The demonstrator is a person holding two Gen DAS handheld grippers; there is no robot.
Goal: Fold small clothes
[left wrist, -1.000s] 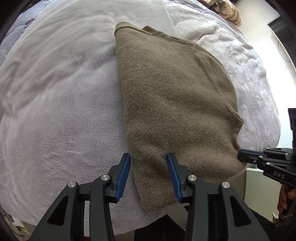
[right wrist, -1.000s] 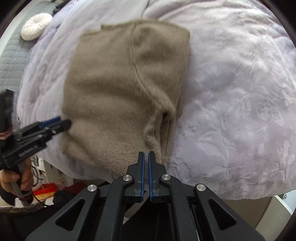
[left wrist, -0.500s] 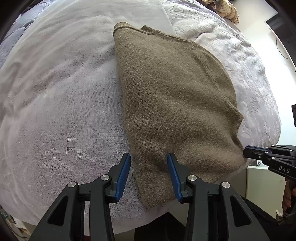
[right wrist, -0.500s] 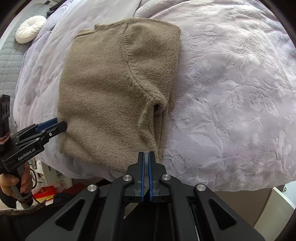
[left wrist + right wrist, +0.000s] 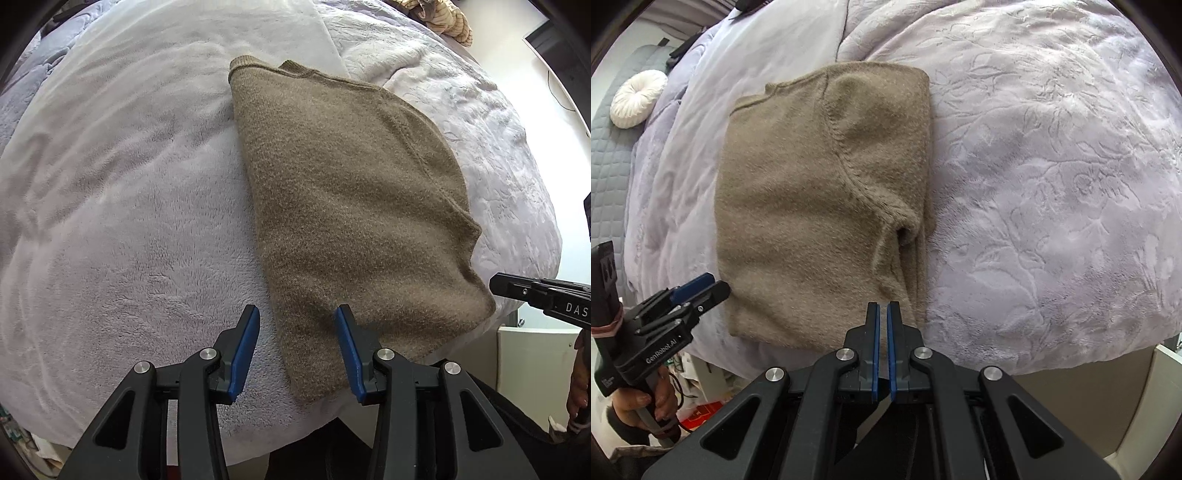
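A folded olive-brown knit sweater [image 5: 354, 206] lies flat on the lilac blanket near the bed's front edge; it also shows in the right wrist view [image 5: 820, 206]. My left gripper [image 5: 295, 314] is open and empty, above the sweater's near left corner. My right gripper [image 5: 882, 310] is shut with nothing between its pads, just off the sweater's near right corner. The right gripper's tip [image 5: 517, 288] shows at the right in the left wrist view. The left gripper [image 5: 698, 288] shows beside the sweater's left edge in the right wrist view.
The bed is covered by a plush lilac blanket [image 5: 110, 221] with an embossed part [image 5: 1052, 184] on the right. A round white cushion [image 5: 637, 98] lies far left. A striped cloth pile [image 5: 443, 18] sits at the far edge. The bed's front edge drops off just below the sweater.
Both grippers have drawn back slightly from the sweater. The sweater lies still and looks more settled. The left stays open and the right stays shut.
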